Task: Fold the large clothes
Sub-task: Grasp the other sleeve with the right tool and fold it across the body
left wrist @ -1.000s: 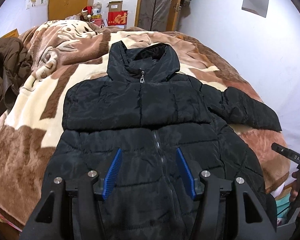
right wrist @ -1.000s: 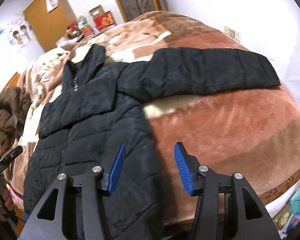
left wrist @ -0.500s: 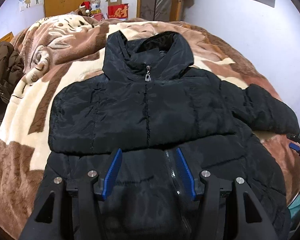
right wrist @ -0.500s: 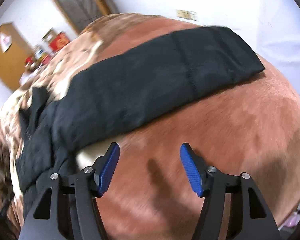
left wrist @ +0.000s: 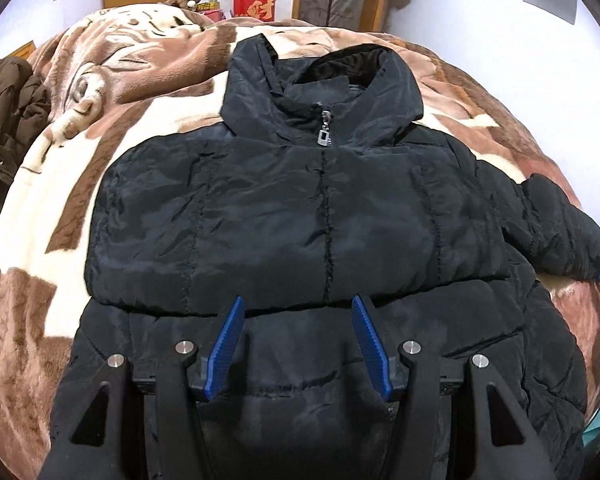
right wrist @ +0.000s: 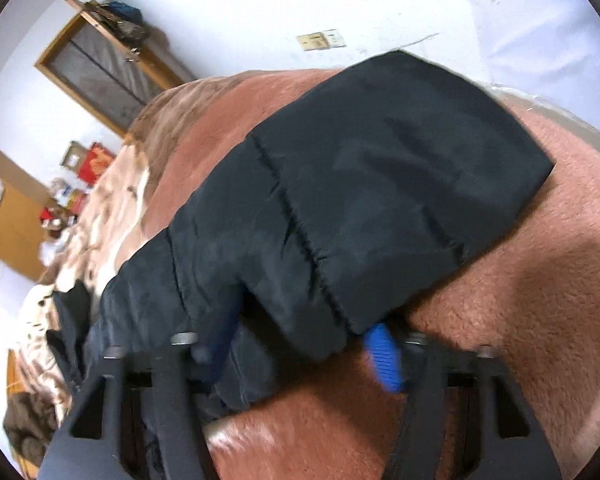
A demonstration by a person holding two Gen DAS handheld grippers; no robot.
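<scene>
Black quilted nylon fills both views: the puffer jacket (left wrist: 324, 216) lies face up on the bed's brown-and-cream fleece blanket (left wrist: 76, 184), hood toward the far doorway, zip running straight away from your left gripper (left wrist: 298, 344). One sleeve already lies folded across the chest, its lower edge just beyond your left fingertips. The other sleeve (right wrist: 372, 200) still stretches out sideways from the jacket's shoulder, its long axis pointing away from the body toward the wall, cuff at the far end.

That sleeve is what the coming move turns on, and your right gripper (right wrist: 300, 344) is the one at it. Its jaws have just been closing and the sleeve's near edge sits between them, roughly midway along the arm; one blue pad (right wrist: 384, 356) shows beneath the fabric, the other is blurred behind it, so it reads as a grip on the sleeve. Since you hold the middle, not the cuff, expect the cuff end to trail as you carry it toward the zip.

Your left jaws stand parted, holding nothing, hovering over the jacket's lower front, squarely on the zip line.
</scene>
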